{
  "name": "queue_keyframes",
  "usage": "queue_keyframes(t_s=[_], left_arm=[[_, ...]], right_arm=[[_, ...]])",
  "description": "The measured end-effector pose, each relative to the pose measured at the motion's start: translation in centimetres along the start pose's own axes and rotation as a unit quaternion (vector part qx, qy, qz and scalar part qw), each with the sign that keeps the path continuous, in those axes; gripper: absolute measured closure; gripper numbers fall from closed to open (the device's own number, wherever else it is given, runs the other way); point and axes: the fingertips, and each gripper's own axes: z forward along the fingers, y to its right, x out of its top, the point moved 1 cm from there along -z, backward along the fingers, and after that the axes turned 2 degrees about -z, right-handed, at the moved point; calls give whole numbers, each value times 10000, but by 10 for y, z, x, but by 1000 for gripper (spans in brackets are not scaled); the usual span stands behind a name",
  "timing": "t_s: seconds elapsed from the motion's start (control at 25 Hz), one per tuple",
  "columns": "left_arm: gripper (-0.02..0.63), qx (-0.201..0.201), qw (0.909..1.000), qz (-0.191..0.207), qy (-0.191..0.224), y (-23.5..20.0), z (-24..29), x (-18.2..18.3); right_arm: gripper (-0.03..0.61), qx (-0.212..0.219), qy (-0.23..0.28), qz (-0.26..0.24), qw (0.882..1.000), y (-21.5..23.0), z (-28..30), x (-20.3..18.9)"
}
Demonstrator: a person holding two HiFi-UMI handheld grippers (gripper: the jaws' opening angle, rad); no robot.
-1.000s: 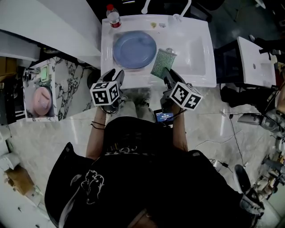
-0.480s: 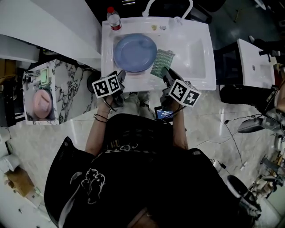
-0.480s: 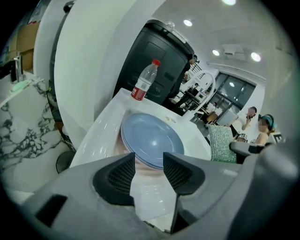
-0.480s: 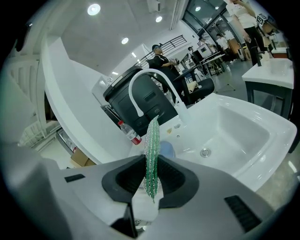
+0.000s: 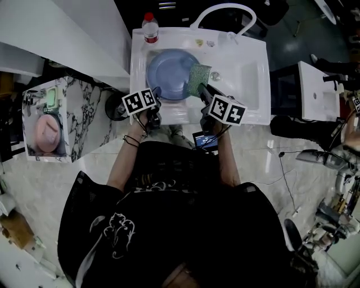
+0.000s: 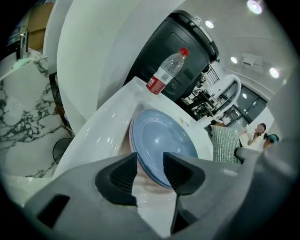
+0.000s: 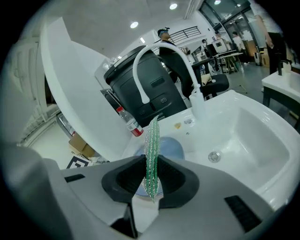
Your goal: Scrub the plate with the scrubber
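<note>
A round blue plate (image 5: pixel 171 73) lies on the flat left part of the white sink top (image 5: pixel 140 62), and it fills the middle of the left gripper view as plate (image 6: pixel 161 138). My left gripper (image 5: pixel 156 94) is at its near left rim. Its jaws (image 6: pixel 150 171) stand open, and the plate's near rim shows in the gap with neither pad pressing on it. The right gripper (image 5: pixel 202 90) is shut on the green mesh scrubber (image 5: pixel 198 80), which hangs over the plate's right edge. In the right gripper view the scrubber (image 7: pixel 152 150) stands edge-on, pinched by that gripper (image 7: pixel 151 180).
A red-capped water bottle (image 5: pixel 150 27) stands behind the plate. To the right lies the sink basin (image 5: pixel 247 67) with its drain (image 7: pixel 214 156), under a curved white faucet (image 5: pixel 222 11). A marble-topped stand (image 5: pixel 84 112) is at the left and a second sink (image 5: pixel 318 84) at the far right.
Both grippers have moved forward to the plate. The scrubber has shifted left with the right gripper, from beside the plate to over its right edge. The left gripper now reaches the plate's near rim.
</note>
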Motion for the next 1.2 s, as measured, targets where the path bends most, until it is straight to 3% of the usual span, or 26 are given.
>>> queue_keyframes(t_s=[0.2,0.4,0.52,0.76,0.92,1.2], left_arm=[[455,148,9995,-156,-245,-15,11,-6],[460,-139,9983,-513,-254,-21,13,-6],[460,-216,9972,-675,-246,-23,14,-6],[462,-198,9978,-601,-211,-25,15,0],[469,-222,9979,-569,-204,-25,15,1],[474,-285,9975,-597,-233,-28,16,-2]], right_arm=[[497,322,-563,-611,9960,-16,47,3],[499,846,-1246,-935,9842,-34,104,-6],[499,1195,-1777,-1091,9707,-44,133,-19],[499,1916,-2705,-1582,9301,-66,167,-47],[499,1810,-2992,-1756,9203,-58,179,-47],[497,1416,-3122,-1808,9219,-42,192,-51]])
